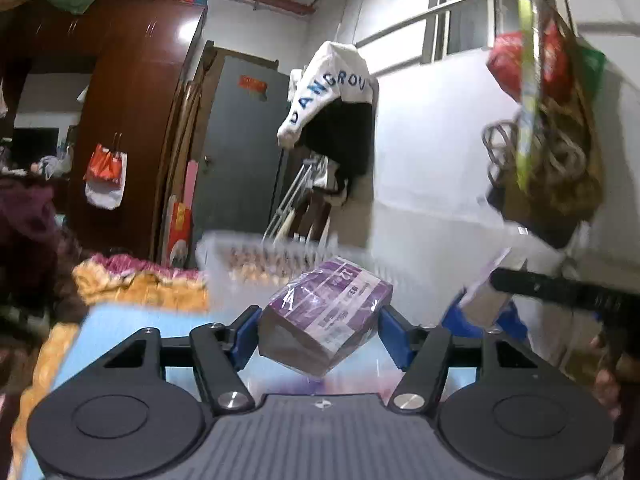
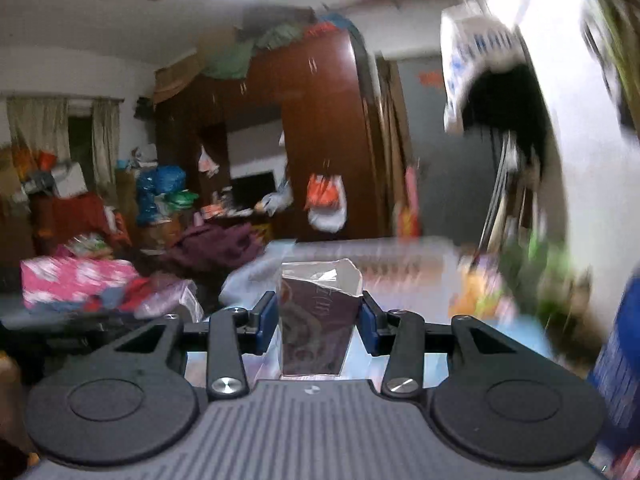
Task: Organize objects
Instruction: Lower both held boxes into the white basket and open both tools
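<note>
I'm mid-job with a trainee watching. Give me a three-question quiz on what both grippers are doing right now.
1. True or false: the left gripper is shut on a purple plastic-wrapped rectangular pack.
2. What does the right gripper hold? A) an orange bag B) a tall purple packet in clear plastic wrap C) nothing
3. Fill in: just beyond the left gripper's pack sits a translucent white plastic ____ with slotted walls.

Key: 1 true; 2 B; 3 basket.
</note>
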